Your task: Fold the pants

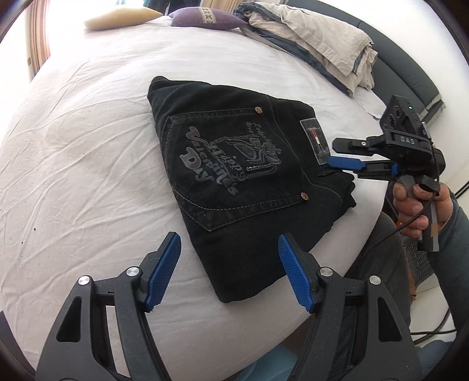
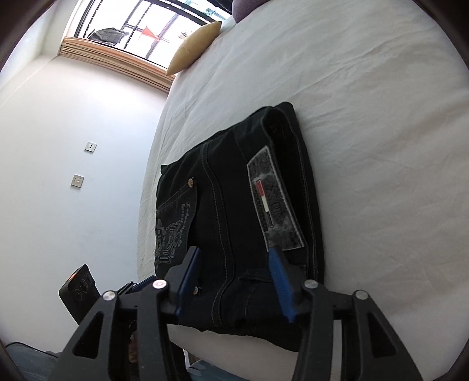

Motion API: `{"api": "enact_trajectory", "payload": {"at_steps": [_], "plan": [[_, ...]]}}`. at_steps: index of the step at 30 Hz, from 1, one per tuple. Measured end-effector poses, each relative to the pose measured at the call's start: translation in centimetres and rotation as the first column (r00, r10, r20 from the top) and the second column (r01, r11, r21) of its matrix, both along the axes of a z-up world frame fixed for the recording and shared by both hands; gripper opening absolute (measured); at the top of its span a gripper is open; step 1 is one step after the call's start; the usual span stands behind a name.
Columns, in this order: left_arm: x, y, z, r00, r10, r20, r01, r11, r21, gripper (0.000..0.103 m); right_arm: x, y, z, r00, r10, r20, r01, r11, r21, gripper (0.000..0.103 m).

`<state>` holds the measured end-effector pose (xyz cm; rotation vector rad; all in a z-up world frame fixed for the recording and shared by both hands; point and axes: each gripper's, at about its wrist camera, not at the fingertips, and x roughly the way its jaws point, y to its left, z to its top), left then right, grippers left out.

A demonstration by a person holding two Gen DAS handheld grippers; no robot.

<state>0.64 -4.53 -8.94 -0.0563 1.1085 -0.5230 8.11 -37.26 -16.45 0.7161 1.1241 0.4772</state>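
Black jeans lie folded into a compact packet on the white bed, back pocket with grey print facing up; they also show in the right wrist view. My left gripper is open and empty, hovering over the packet's near corner. My right gripper is open at the waistband end by the grey label patch. In its own view the right gripper stands open over the waistband, with one fingertip next to the label patch.
The white bed sheet surrounds the jeans. A pile of beige and grey clothes lies at the far right, with a purple cushion and a cream cushion at the far end. The bed's edge and a white wall are beside the jeans.
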Motion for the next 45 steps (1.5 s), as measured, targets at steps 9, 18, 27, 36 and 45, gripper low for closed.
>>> {"api": "enact_trajectory", "payload": {"at_steps": [9,18,27,36,45], "plan": [[4.2,3.4,1.6,0.992,0.124,-0.012,-0.124,0.992,-0.008,0.078,1.4,-4.0,-0.2,0.994,-0.106,0.002,0.106,0.994,-0.033,0.065],[10.2,1.7,-1.9,0.976,0.116,-0.185,-0.131,0.989,-0.071,0.078,3.6,-3.7,-3.7,0.996,-0.071,-0.053,0.07,0.997,-0.011,0.065],[11.8,-1.2,-4.7,0.957,0.076,-0.278,-0.103,0.991,-0.084,0.059,5.3,-0.8,-4.2,0.995,0.014,-0.098,-0.018,0.999,-0.043,0.059],[11.6,-2.1,-3.9,0.967,0.09,-0.237,-0.109,0.992,-0.067,0.029,4.9,1.9,-1.9,0.997,0.032,-0.068,-0.049,0.963,-0.264,0.026],[11.4,-1.0,-1.3,0.975,0.095,-0.201,-0.117,0.988,-0.103,0.021,3.8,4.3,3.0,0.997,0.063,0.055,-0.039,0.932,-0.359,0.019]]}}
